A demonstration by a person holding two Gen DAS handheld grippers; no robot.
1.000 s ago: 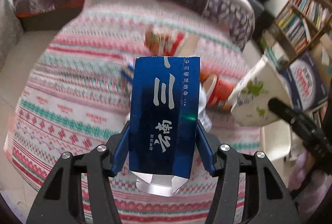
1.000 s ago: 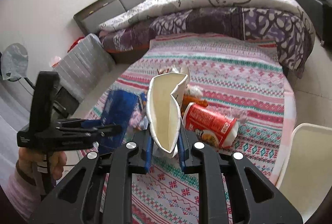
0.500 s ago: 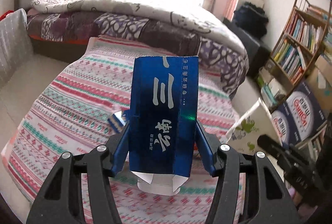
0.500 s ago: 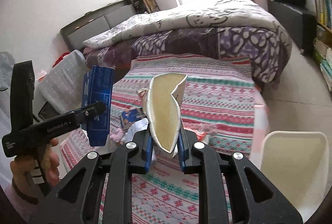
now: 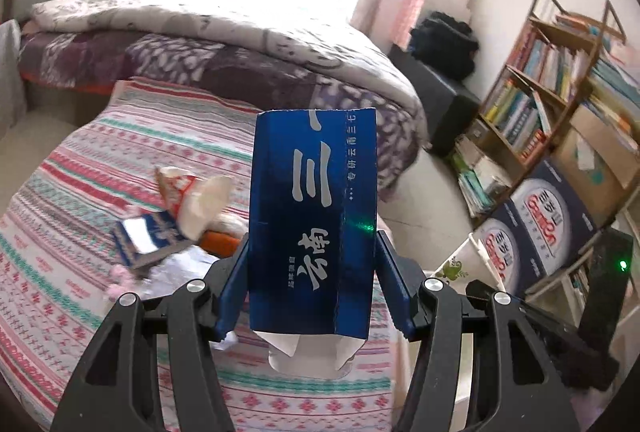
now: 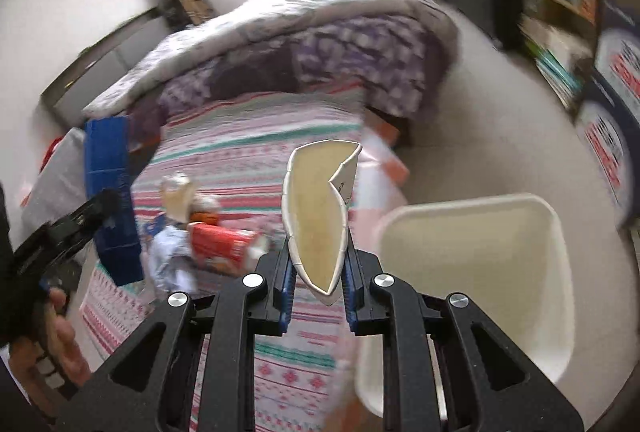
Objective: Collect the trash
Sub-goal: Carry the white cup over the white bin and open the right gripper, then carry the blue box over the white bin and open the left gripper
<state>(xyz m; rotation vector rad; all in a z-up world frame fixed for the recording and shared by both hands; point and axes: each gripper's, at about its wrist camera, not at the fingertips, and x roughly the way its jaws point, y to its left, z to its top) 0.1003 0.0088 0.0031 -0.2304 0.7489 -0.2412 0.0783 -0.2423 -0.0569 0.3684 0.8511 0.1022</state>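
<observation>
My left gripper [image 5: 312,284] is shut on a blue carton [image 5: 314,224] with white lettering, held upright above the striped blanket [image 5: 80,200]. The carton also shows in the right wrist view [image 6: 110,192]. My right gripper [image 6: 318,284] is shut on a squashed white paper cup [image 6: 316,216], held just left of a white bin [image 6: 476,264] on the floor. Other trash lies on the blanket: a red cup [image 6: 218,244], a small blue packet [image 5: 148,238], a crumpled wrapper [image 5: 192,200] and white paper [image 6: 168,256].
A bed with a purple and grey quilt [image 5: 224,44] stands behind the blanket. A bookshelf [image 5: 552,88] and blue boxes [image 5: 540,220] line the right wall. Bare floor [image 6: 500,136] lies between the bed and the bin.
Both grippers have lifted away from the trash pile with their items. The right gripper has swung right, so the white bin now sits close beside the cup.
</observation>
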